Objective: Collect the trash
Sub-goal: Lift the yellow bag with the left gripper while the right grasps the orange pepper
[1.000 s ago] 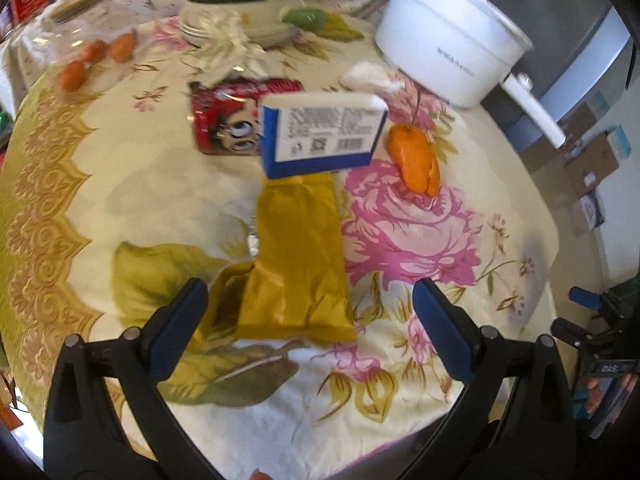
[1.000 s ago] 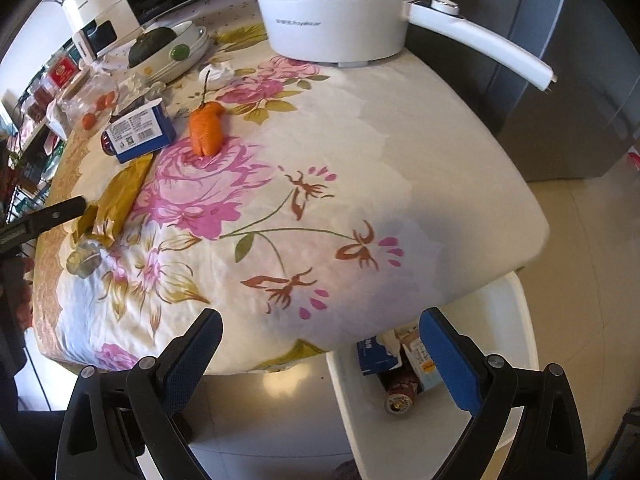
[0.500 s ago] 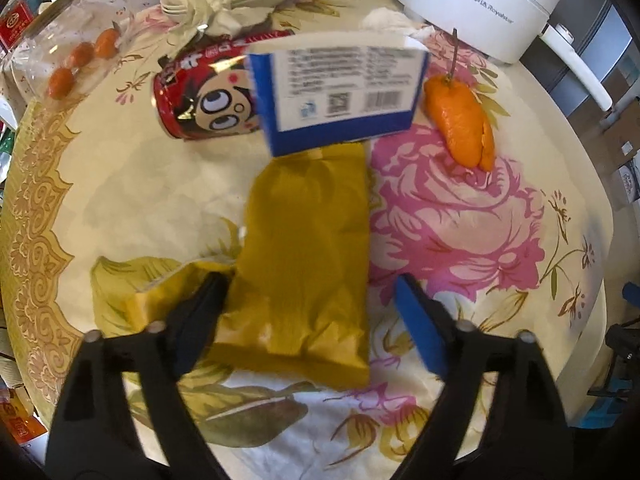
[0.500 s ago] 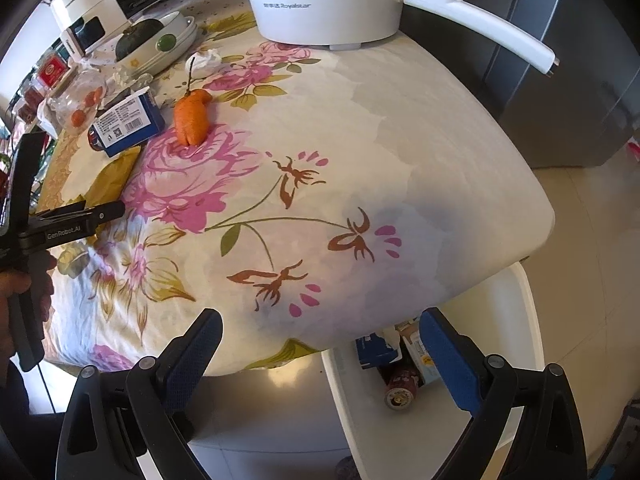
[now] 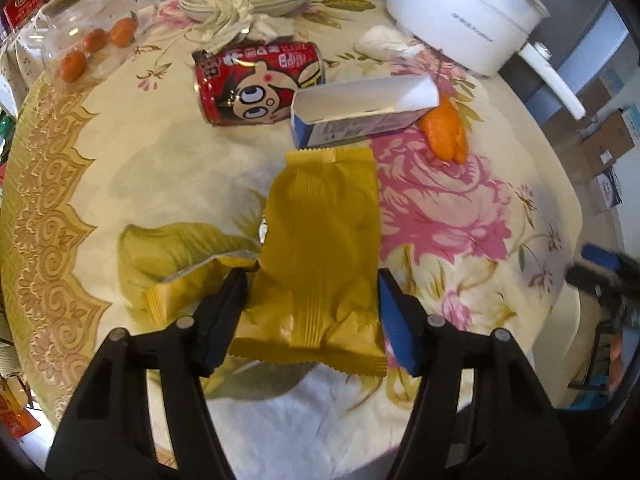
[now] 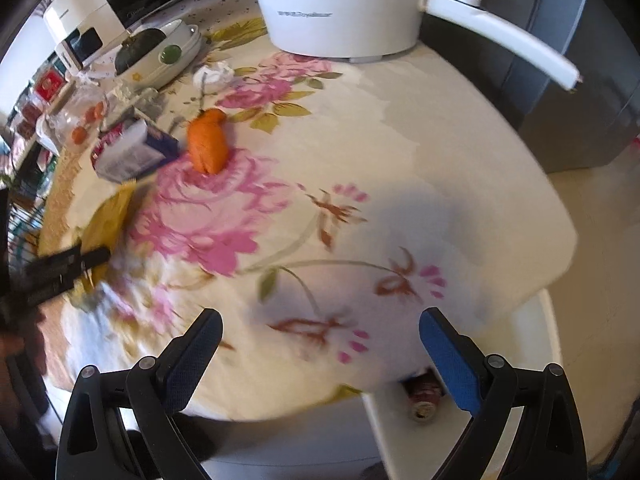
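Left claw (image 5: pixel 310 314) is closing around the yellow wrapper (image 5: pixel 320 256) lying on the table (image 5: pixel 160 184), pads right at its edges, just below the blue carton (image 5: pixel 356 116). Right claw (image 6: pixel 320 356) hangs released over the table edge, nothing in it.

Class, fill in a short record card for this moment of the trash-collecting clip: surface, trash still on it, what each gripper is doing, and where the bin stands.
surface: floral tablecloth
trash on table: yellow wrapper; red can, on its side; blue-and-white carton
left gripper: jaws closing around the yellow wrapper
right gripper: open, empty, over the table edge
bin: white bin beside the table, a can inside
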A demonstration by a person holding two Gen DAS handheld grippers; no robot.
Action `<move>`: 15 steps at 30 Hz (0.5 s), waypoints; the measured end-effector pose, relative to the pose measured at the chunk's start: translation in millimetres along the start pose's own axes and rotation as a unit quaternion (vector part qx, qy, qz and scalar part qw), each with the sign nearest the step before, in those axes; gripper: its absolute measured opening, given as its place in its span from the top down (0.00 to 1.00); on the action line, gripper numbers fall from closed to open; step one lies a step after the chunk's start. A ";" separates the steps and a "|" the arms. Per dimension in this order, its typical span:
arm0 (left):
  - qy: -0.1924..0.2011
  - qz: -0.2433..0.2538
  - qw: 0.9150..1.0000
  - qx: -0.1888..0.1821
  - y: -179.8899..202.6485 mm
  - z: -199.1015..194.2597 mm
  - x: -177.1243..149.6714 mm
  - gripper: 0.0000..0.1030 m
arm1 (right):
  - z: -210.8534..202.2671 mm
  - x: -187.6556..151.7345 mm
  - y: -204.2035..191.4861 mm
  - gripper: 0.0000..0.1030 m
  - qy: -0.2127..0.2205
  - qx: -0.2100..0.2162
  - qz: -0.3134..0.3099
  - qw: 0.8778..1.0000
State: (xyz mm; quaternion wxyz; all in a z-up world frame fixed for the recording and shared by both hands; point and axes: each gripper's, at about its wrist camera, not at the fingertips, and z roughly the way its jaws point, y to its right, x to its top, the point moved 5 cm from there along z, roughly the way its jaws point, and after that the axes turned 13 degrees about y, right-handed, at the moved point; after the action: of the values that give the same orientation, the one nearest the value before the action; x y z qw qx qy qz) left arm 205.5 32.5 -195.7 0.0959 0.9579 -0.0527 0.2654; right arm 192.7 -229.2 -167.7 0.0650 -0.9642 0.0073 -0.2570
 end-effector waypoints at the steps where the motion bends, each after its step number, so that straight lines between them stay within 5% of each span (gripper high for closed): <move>1: 0.002 0.003 1.000 -0.002 -1.1 -5.7 -1.5 0.36 | 2.2 4.9 -4.7 0.03 0.004 0.003 -0.003 1.000; 15: 0.062 -0.055 0.996 -0.030 -25.9 -55.5 12.8 0.36 | 70.6 63.8 -55.4 0.04 0.043 -0.002 -0.034 0.998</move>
State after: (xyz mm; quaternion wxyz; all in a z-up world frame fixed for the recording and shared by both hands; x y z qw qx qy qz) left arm 192.7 68.9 -146.4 0.1422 0.9379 -0.0020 0.3164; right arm 282.0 -168.7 -189.7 0.0536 -0.9521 -0.0220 -0.3003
